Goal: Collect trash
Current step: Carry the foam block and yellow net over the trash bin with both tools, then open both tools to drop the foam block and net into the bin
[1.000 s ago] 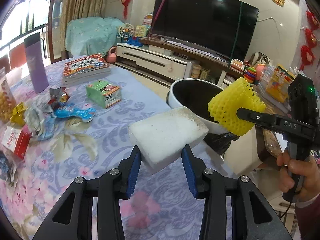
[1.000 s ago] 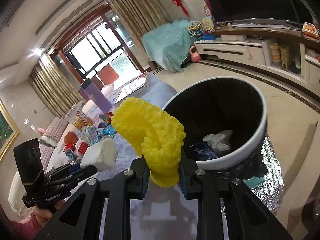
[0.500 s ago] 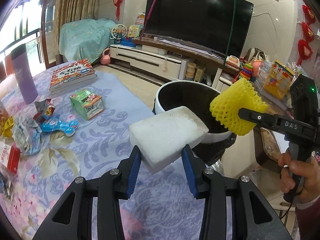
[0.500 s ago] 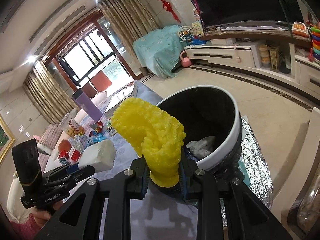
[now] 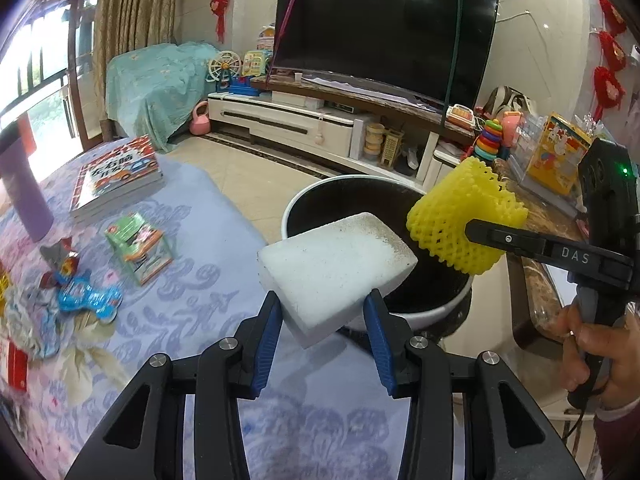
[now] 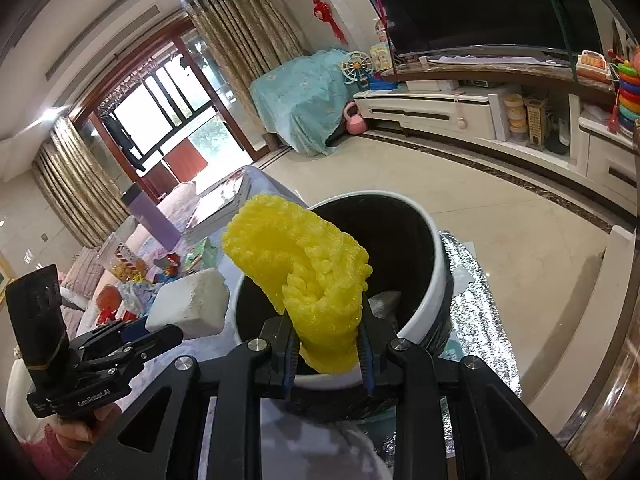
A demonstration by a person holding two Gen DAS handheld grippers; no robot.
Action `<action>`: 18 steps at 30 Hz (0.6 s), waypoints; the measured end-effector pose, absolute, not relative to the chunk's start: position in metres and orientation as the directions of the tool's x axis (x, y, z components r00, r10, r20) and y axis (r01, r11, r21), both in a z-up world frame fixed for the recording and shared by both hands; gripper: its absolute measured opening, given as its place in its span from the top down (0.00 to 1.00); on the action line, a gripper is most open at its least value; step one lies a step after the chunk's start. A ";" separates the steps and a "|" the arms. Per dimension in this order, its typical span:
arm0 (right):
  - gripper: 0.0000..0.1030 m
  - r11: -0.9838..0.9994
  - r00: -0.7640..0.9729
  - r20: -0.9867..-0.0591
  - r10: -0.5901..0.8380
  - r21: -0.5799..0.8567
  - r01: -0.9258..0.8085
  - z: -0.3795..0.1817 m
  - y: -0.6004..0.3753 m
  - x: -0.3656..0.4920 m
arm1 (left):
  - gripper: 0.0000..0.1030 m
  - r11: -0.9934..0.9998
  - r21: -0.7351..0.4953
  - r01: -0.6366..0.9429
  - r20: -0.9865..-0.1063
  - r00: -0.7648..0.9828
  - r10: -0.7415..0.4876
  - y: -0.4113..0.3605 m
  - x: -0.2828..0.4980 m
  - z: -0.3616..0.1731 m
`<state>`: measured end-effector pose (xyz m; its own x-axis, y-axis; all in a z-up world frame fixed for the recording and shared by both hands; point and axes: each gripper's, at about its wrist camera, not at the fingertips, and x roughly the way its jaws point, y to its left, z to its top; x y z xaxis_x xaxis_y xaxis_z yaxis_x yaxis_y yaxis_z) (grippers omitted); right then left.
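My left gripper (image 5: pixel 325 322) is shut on a white foam block (image 5: pixel 336 272), held above the table's edge with its far end over the rim of the bin (image 5: pixel 294 208). The bin is white outside and lined in black. My right gripper (image 6: pixel 329 350) is shut on a yellow foam fruit net (image 6: pixel 304 272), which hangs over the bin (image 6: pixel 438 276). In the left wrist view the yellow net (image 5: pixel 460 224) shows over the bin's right side. In the right wrist view the foam block (image 6: pixel 190 308) sits at the bin's left. Some trash lies in the bin's bottom.
On the blue flowered tablecloth (image 5: pixel 208 272) lie a small green box (image 5: pixel 140 246), books (image 5: pixel 116 176), a purple bottle (image 5: pixel 24 188) and crumpled wrappers (image 5: pixel 80 296). A TV stand (image 5: pixel 304 128) runs along the far wall. A silver mat (image 6: pixel 476 320) lies under the bin.
Both grippers have moved toward the bin with their loads. The foam block's far end and the yellow net now overlap the bin's opening more than before.
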<state>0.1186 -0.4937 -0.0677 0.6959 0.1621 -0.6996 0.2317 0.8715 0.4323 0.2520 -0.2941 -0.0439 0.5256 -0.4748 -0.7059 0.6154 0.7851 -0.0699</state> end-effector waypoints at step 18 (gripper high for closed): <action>0.72 0.888 0.637 -0.754 0.158 0.390 0.242 -0.080 -0.514 0.150 | 0.57 0.774 -0.042 0.632 -0.748 0.494 -0.444 -0.347 0.292 -0.059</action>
